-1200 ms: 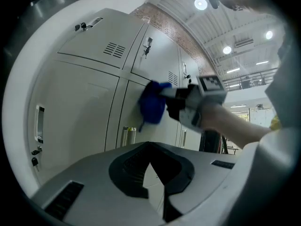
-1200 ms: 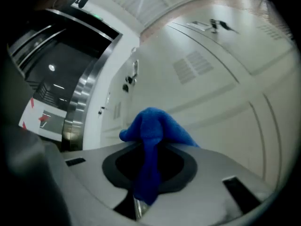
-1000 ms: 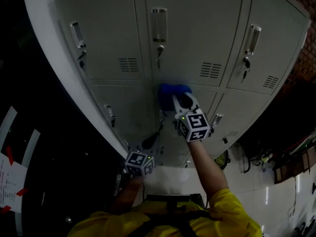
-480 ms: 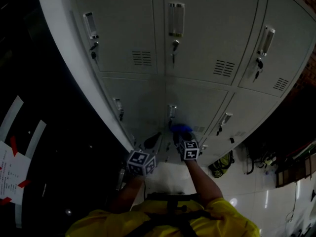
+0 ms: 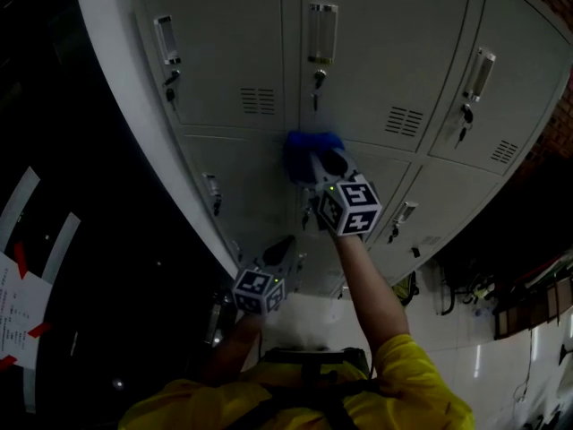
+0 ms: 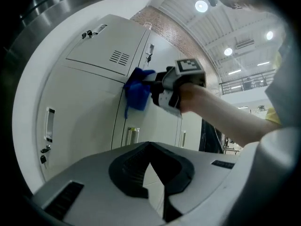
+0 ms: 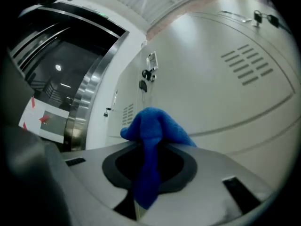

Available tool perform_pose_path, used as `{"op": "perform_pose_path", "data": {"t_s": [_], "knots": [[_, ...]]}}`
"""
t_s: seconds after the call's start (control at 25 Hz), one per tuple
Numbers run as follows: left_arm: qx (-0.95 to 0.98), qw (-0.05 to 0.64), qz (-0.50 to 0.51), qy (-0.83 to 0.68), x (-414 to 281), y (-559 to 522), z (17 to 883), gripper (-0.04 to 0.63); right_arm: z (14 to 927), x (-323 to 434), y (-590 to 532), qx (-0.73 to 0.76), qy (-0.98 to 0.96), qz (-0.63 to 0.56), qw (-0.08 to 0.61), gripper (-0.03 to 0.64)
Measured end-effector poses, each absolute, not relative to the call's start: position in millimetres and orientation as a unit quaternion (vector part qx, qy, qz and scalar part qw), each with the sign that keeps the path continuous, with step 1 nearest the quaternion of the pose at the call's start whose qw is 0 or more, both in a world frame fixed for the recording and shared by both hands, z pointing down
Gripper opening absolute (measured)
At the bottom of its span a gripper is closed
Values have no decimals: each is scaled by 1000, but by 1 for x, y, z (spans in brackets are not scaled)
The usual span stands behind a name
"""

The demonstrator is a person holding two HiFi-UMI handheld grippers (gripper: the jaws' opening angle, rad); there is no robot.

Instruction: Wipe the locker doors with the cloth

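Note:
A bank of pale grey locker doors (image 5: 376,52) fills the head view. A blue cloth (image 5: 312,154) is pressed on the middle column, at the seam between the upper and lower doors. My right gripper (image 5: 320,168) is shut on the blue cloth (image 7: 153,126), which bunches out past the jaws and hangs down between them. The left gripper view shows the same cloth (image 6: 137,94) against the door, with the right gripper (image 6: 155,87) behind it. My left gripper (image 5: 279,249) hangs lower, near the bottom doors, shut (image 6: 149,147) with nothing in it.
Each door has a metal handle (image 5: 321,32), a key lock (image 5: 316,81) and a vent grille (image 5: 403,121). A dark area with a papered sign (image 5: 18,316) lies to the left. Pale floor and cables (image 5: 466,289) show at the lower right.
My right gripper swept the cloth down to the lower middle door half a second ago, then back up to the seam. The left gripper has barely moved.

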State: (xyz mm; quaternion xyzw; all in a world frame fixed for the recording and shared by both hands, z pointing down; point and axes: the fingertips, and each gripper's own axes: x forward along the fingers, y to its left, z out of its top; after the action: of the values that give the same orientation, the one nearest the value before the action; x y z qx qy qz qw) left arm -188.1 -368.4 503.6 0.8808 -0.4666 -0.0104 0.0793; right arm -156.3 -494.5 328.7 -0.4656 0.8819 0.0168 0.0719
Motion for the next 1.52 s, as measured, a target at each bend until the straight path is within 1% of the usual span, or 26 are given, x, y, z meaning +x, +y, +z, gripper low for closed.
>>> {"op": "perform_pose_path", "data": {"t_s": [0.12, 0.24, 0.32, 0.4, 0.52, 0.56, 0.68, 0.72, 0.8, 0.96, 1.08, 1.12, 1.16, 1.24, 1.28, 1.32, 1.4, 1.44, 1.52], "knots": [[884, 71, -11, -462, -183, -379, 495, 0, 431, -155, -500, -489, 872, -12, 11, 72], [886, 64, -10, -460, -186, -382, 492, 0, 537, -148, -502, -515, 854, -73, -21, 72], [884, 69, -5, -463, -189, -378, 498, 0, 582, -145, -503, -528, 843, -88, -53, 72], [882, 81, 0, -465, -192, -373, 507, 0, 589, -142, -499, -522, 847, -91, -31, 72], [879, 92, -2, -467, -195, -369, 516, 0, 564, -128, -484, -527, 846, -79, 21, 72], [879, 93, -4, -468, -196, -370, 517, 0, 563, -117, -480, -541, 836, -83, 23, 72], [877, 91, -7, -472, -200, -369, 516, 0, 625, -88, -478, -588, 794, -152, -29, 72], [876, 93, -6, -473, -202, -367, 517, 0, 651, -86, -478, -589, 788, -176, -46, 72], [874, 97, -2, -475, -206, -360, 520, 0, 682, -97, -480, -577, 793, -184, -69, 72], [868, 101, -1, -487, -220, -352, 533, 0, 659, -139, -495, -538, 829, -146, -52, 72], [863, 107, 4, -493, -228, -345, 541, 0, 667, -139, -508, -548, 821, -152, -51, 72], [861, 109, 5, -496, -231, -344, 543, 0, 679, -142, -511, -543, 823, -156, -61, 72], [859, 111, 6, -499, -234, -344, 545, 0, 697, -147, -513, -534, 825, -163, -86, 72], [857, 113, 8, -503, -238, -343, 548, 0, 744, -153, -509, -522, 813, -196, -166, 72], [857, 111, 8, -503, -239, -342, 548, 0, 766, -151, -504, -522, 802, -214, -196, 72], [858, 108, 8, -503, -238, -341, 547, 0, 782, -147, -495, -520, 798, -223, -209, 71], [858, 102, 8, -503, -238, -340, 543, 0, 786, -141, -472, -508, 813, -214, -190, 71], [859, 99, 8, -502, -238, -340, 541, 0, 767, -141, -455, -500, 827, -200, -162, 71], [862, 93, 9, -499, -237, -342, 538, 0, 698, -137, -415, -493, 849, -166, -94, 72]]}}
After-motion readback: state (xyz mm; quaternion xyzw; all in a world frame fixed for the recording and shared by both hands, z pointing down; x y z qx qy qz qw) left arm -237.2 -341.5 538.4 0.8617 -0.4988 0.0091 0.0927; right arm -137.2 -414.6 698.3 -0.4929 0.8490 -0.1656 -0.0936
